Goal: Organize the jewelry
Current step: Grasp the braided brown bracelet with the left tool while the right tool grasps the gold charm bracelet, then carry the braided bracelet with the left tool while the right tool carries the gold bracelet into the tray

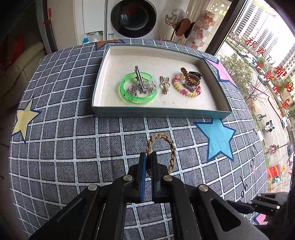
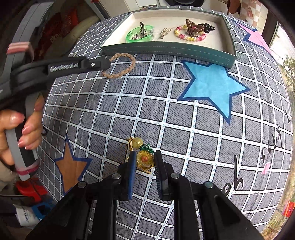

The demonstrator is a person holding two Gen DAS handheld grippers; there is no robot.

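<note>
My left gripper [image 1: 148,155] is shut on a brown braided hair tie [image 1: 172,147], whose loop hangs out to the right of the fingers just above the checked cloth. From the right wrist view the same gripper [image 2: 104,64] holds the tie [image 2: 129,68] in front of the tray [image 2: 166,49]. My right gripper [image 2: 145,153] is shut on a yellow flower ornament [image 2: 145,159] with a green leaf and a pale bead, nearer the table's front. The grey-green tray [image 1: 160,112] has a white floor.
In the tray lie a green bangle [image 1: 138,88] with silver clips, a beige clip [image 1: 164,85], a pink-yellow spiral tie [image 1: 186,88] and a brown claw clip [image 1: 191,75]. A washing machine [image 1: 133,16] stands behind, a window [image 1: 267,73] to the right. A hand [image 2: 22,129] grips the left handle.
</note>
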